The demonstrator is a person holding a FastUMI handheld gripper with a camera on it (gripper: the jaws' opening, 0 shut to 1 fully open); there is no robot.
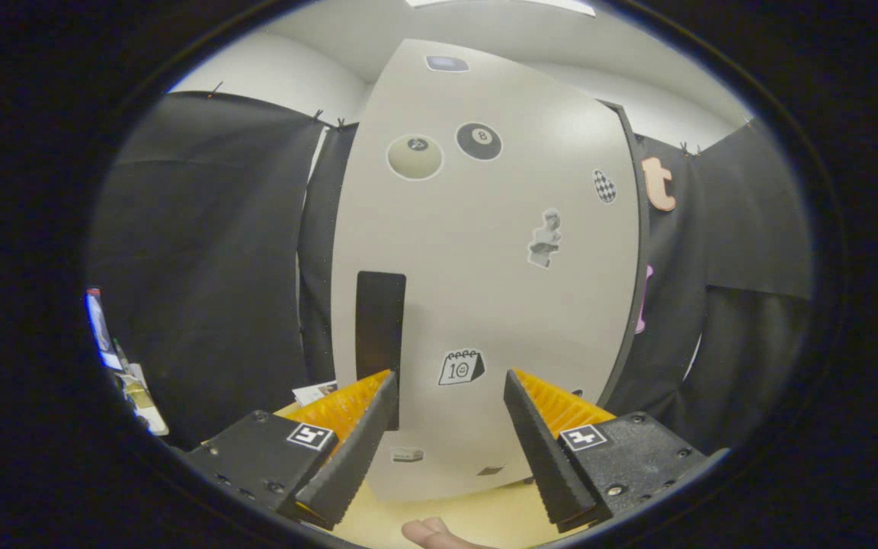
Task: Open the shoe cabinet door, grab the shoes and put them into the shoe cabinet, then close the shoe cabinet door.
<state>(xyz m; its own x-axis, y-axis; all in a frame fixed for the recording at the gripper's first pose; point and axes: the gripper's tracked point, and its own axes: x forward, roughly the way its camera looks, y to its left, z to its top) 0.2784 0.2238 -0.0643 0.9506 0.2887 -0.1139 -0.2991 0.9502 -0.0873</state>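
The gripper (pixel 450 381) is held with its fingers apart, holding nothing. Just ahead stands the closed cabinet door (pixel 485 252), its dark handle (pixel 379 324) beyond the left finger.

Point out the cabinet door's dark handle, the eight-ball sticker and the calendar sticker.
Handle (pixel 379 328), gripper view: middle of the dark strip.
Eight-ball sticker (pixel 479 141), gripper view: its centre.
Calendar sticker (pixel 461 367), gripper view: its face, between the open fingers.

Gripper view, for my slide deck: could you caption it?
Open gripper faces the closed, sticker-covered cabinet door, its dark handle just beyond one finger.
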